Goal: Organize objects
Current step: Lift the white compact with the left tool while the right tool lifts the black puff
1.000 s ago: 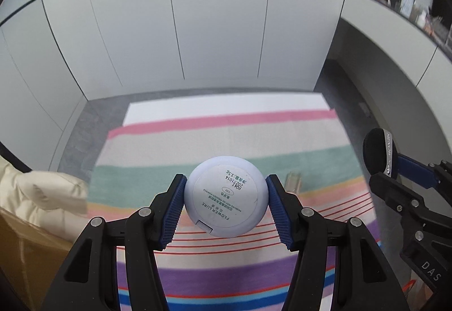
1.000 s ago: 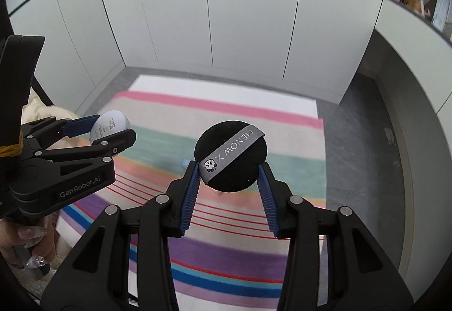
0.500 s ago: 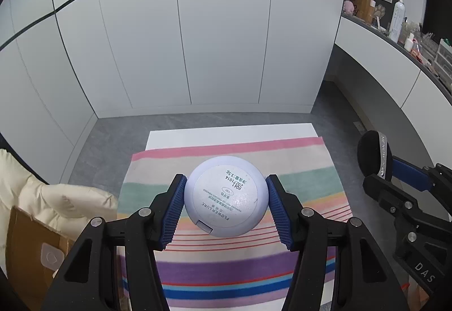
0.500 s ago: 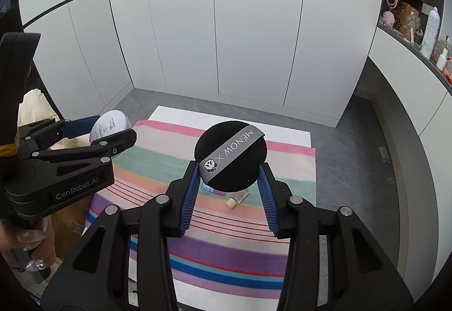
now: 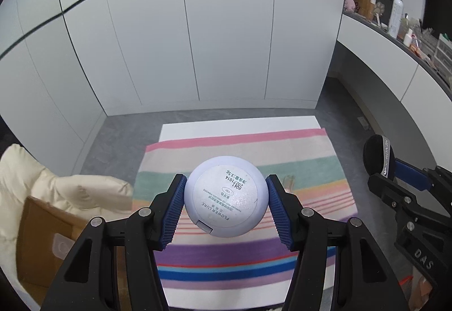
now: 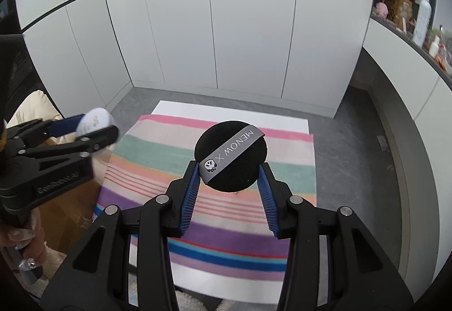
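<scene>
Over the last second we have lifted both tools well up from the striped cloth (image 5: 240, 147): it filled the lower frame before and now sits small at centre, with grey floor (image 5: 118, 135) showing around it. We judge both items are picked and being carried to wherever they belong.

Our left gripper (image 5: 225, 199) has its fingers (image 5: 175, 209) pinching the lilac powder compact (image 5: 225, 199), base label facing the camera. Our right gripper (image 6: 229, 166) pinches the black powder puff (image 6: 230, 159) by its edges.

At centre right of the left view a small pale tube (image 5: 288, 180) lies on the cloth. A cream padded jacket (image 5: 42, 183) and cardboard box (image 5: 42, 240) crowd the lower left. The two tools hang near each other, so they could knock together.
</scene>
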The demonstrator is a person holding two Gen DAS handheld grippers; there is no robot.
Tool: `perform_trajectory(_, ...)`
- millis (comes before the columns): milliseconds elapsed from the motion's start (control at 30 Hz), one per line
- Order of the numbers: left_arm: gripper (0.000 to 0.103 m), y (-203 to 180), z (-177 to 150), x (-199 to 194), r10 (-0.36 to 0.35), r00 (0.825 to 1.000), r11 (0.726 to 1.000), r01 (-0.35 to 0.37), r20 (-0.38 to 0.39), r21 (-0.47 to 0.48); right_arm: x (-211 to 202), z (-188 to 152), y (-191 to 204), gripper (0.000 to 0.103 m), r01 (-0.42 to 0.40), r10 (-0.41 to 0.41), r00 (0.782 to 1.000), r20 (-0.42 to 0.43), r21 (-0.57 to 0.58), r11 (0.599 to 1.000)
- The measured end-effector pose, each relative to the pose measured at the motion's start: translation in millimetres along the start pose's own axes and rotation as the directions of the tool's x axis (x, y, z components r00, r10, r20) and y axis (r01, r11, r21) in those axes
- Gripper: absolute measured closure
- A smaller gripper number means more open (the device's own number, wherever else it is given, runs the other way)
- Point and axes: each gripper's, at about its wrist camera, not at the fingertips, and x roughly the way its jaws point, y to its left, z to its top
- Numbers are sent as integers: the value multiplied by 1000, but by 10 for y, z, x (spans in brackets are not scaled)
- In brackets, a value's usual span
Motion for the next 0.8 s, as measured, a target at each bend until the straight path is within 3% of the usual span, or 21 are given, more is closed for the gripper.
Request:
perform_trajectory(233,45,85,-373,-291,-24,999,1000,24,-26,-1,-235,-340,-21,59,-27,27,1000,-5,94,995)
perform_trajectory(567,45,173,-904,-733,-83,995,997,83,-56,-5,-702,-847,31,59,10,-7,1000,-27,100,995)
perform_trajectory(800,45,277,-1162,-910,-70,996,998,70,-61,-6,-940,-1232,78,59,29,-24,998,-55,101,994)
